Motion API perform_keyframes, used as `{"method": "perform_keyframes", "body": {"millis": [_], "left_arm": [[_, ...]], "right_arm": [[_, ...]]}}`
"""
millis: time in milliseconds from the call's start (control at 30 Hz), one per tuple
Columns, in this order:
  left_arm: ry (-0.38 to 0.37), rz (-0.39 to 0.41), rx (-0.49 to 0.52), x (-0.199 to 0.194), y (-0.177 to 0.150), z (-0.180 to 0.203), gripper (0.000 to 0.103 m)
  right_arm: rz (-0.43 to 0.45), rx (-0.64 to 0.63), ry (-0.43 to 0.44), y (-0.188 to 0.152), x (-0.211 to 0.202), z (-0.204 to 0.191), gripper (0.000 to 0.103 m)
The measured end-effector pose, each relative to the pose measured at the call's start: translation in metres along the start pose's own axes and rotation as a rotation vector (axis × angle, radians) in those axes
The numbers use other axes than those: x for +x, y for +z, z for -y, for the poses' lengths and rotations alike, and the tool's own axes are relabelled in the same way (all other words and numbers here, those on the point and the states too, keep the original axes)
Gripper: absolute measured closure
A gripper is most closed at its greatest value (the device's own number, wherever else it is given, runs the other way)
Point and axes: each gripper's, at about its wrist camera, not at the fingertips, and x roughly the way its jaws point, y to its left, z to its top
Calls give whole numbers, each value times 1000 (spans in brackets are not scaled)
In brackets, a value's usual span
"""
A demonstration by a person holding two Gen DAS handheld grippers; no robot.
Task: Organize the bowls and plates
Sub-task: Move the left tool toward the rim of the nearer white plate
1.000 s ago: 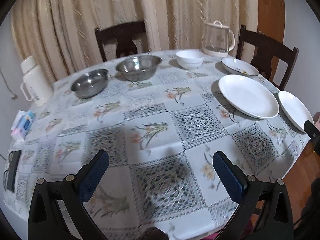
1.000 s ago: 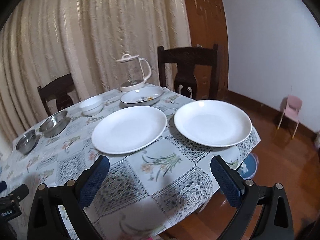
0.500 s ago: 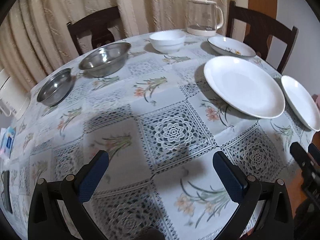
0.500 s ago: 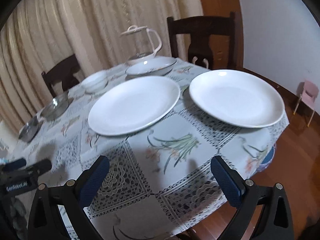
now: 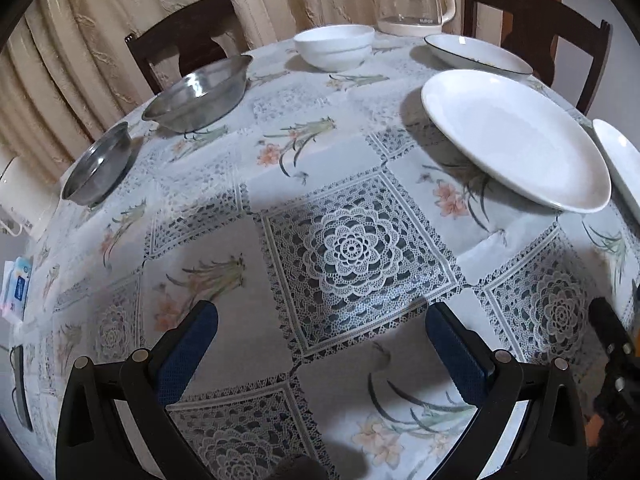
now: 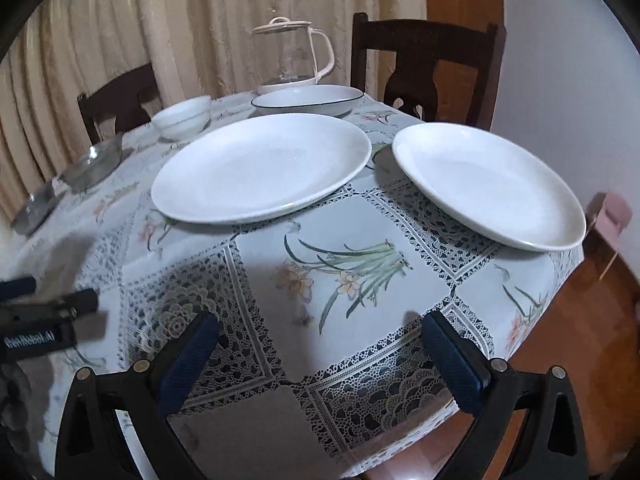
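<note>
Plates [image 6: 260,168] lie untouched at 12 and 2 o'clock, both grippers [image 6: 316,344] [image 5: 320,336] spread empty, approaching; next likely grasp a rim.

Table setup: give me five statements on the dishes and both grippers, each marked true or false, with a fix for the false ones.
1. Two plain white plates, one beside the other, lie apart on the tablecloth. True.
2. The right gripper is shut on a plate. False: it is open and holds nothing.
3. The two steel bowls, large and small, are nested. False: they sit side by side, apart.
4. The white bowl stands upright near the glass kettle. True.
5. The left gripper holds the dark-rimmed dish. False: it is open, over bare cloth.
</note>
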Motion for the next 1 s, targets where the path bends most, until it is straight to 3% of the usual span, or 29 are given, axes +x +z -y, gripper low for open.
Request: {"method": "perform_keyframes", "body": {"millis": [233, 367, 500, 667, 767, 900, 1000], "left_arm": [[-28, 34, -20, 0, -5, -4, 0], [-153, 36, -121, 6, -15, -22, 0], [-187, 35, -45, 6, -17, -22, 0], [-215, 27, -2, 5, -18, -22, 0], [-223, -2, 1, 7, -14, -23, 0], [-252, -8, -16, 11, -4, -23, 0], [-288, -9, -40, 15, 9, -23, 0]], "right_arm": [[18, -40, -11, -1, 2, -1, 0], [54, -56, 4, -5, 1, 0, 0], [118, -57, 11, -13, -1, -1, 0], [95, -71, 30, -10, -2, -1, 0], [82, -31, 71, -6, -4, 5, 0], [60, 91, 188, 8, -3, 22, 0], [76, 138, 213, 21, -1, 27, 0]]}}
